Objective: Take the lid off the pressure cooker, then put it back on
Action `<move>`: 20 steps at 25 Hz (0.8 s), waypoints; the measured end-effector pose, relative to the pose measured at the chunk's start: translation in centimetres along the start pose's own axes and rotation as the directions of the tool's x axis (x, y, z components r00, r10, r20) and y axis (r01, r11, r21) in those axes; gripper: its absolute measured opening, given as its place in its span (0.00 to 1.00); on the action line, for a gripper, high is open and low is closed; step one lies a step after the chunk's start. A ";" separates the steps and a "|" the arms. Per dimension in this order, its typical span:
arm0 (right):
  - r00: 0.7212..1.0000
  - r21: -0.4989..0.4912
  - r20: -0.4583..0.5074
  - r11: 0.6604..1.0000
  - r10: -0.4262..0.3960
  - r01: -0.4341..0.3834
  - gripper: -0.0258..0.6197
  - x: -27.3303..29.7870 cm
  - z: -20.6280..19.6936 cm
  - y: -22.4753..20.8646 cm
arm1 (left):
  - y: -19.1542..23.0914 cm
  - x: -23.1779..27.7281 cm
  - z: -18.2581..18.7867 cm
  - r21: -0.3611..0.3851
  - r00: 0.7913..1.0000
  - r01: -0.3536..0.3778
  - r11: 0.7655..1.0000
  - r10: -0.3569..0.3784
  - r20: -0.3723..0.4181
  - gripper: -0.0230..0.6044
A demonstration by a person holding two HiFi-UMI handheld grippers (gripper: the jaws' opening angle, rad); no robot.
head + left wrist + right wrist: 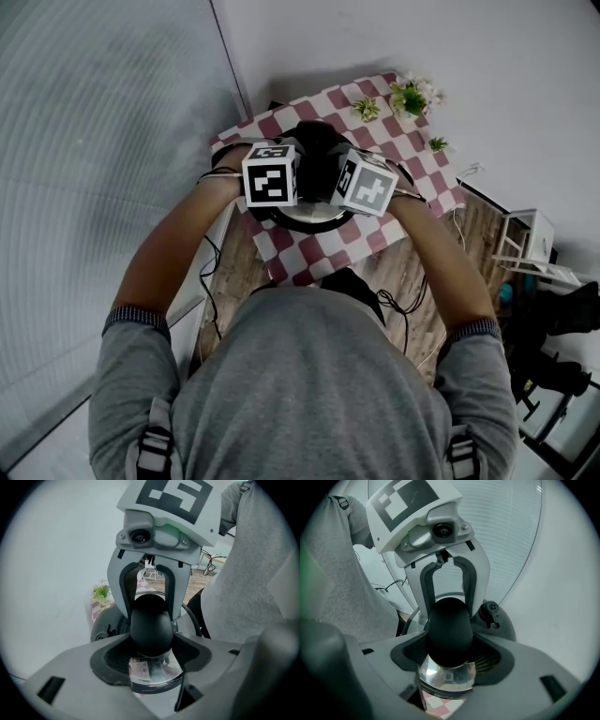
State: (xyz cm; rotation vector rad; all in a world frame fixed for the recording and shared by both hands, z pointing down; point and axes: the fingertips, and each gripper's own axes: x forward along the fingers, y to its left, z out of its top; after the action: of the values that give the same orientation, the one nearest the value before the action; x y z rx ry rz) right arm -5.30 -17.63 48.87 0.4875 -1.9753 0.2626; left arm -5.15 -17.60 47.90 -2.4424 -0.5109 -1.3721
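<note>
Currently, the left gripper [152, 654] and right gripper [450, 656] oppose each other, both jaw pairs clamped on the black handle [151, 623] of the lid [506, 630], above the checked cloth [323, 251].

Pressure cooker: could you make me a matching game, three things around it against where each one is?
Things:
1. black rounded cooker handle
2. small green potted plants
3. pink-and-white checked tablecloth

Places:
A. spread under the steel cooker pot
B. far edge, beside the white wall
C. clamped by the left tool and right tool

Pairs: 1-C, 2-B, 3-A.
</note>
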 end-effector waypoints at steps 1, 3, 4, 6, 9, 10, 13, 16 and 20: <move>1.000 -0.009 0.007 1.000 -0.002 0.002 0.49 -0.3 -0.2 -0.1 | 0.1 0.1 0.3 -0.006 1.000 -0.007 1.000 0.007 -0.002 0.51; 1.000 -0.025 0.022 1.000 0.002 -0.002 0.49 -0.7 -0.7 -0.3 | 0.3 0.3 1.1 -0.021 1.000 -0.022 1.000 0.021 -0.008 0.51; 1.000 -0.035 0.027 0.999 0.008 -0.007 0.49 -1.0 -1.1 -0.4 | 0.5 0.5 1.5 -0.031 1.000 -0.029 0.999 0.029 -0.012 0.51; 0.999 -0.064 0.035 0.998 0.021 -0.019 0.49 -1.6 -2.0 -0.7 | 0.7 0.8 2.5 -0.055 0.999 -0.049 0.997 0.048 -0.020 0.51; 0.998 -0.110 0.047 0.993 0.039 -0.033 0.49 -2.9 -4.0 -1.1 | 1.1 1.7 4.7 -0.095 0.997 -0.077 0.992 0.075 -0.028 0.51; 0.998 -0.125 0.045 0.991 0.046 -0.040 0.49 -3.4 -4.7 -1.2 | 1.3 2.1 5.5 -0.110 0.996 -0.087 0.990 0.084 -0.030 0.51; 0.996 -0.196 0.041 0.978 0.079 -0.069 0.49 -4.6 -6.6 -1.7 | 1.6 3.1 7.6 -0.178 0.992 -0.126 0.976 0.122 -0.036 0.51; 0.993 -0.249 0.036 0.964 0.110 -0.098 0.49 -5.6 -8.7 -1.9 | 1.9 4.2 9.6 -0.231 0.987 -0.159 0.960 0.154 -0.038 0.51; 0.993 -0.296 0.021 0.949 0.117 -0.106 0.49 -7.0 -11.9 -2.6 | 2.5 6.1 12.5 -0.264 0.981 -0.193 0.945 0.190 -0.037 0.51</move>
State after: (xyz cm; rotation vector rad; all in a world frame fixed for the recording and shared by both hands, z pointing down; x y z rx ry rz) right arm 8.09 -13.73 47.72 0.1894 -2.0389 0.0267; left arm 8.36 -13.58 46.69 -2.6089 -0.0835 -1.4511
